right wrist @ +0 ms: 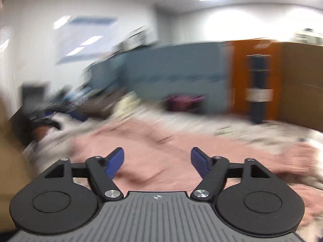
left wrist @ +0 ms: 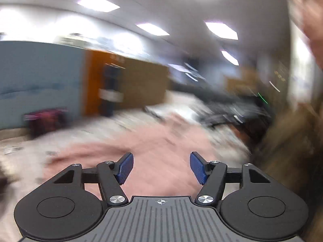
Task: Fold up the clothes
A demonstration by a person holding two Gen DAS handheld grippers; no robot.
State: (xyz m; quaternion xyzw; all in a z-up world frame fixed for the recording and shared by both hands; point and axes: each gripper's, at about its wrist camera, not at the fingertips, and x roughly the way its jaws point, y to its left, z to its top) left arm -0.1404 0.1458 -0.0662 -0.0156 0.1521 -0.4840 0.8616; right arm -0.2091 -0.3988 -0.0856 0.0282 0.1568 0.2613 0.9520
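Blurred office bkgd in both views: ceiling light panels [left wrist: 99, 4], blue-grey partition [left wrist: 40, 76] and an orange-brown cabinet [right wrist: 254, 76] far beyond the jaws, w/ a dark-and-pink bag [right wrist: 183, 100] at the partition's foot. Work surface is covered w/ a pale patterned sheet [right wrist: 252, 131], smeared by blur

Left gripper [left wrist: 161, 168]: jaws stand well apart, blue pads [left wrist: 126, 168] facing each other w/ nothing between them, nothing held. Pink garment [left wrist: 161, 141] lies spread on the sheet directly under and ahead of the gap, running off to the left of the left pad; pads look clear of the cloth but blur makes contact hard to judge. Brownish sleeve [left wrist: 292, 141] of the person is off to the right of the jaws, and dark clutter sits ahead-right

Right gripper [right wrist: 157, 162]: jaws also wide, no cloth pinched, empty. Same garment [right wrist: 153, 151] fills the space between and beyond the pads, w/ a bunched ribbed edge lying to the right of the right pad. Tan fabric is at far left of the jaws, dark items ahead-left
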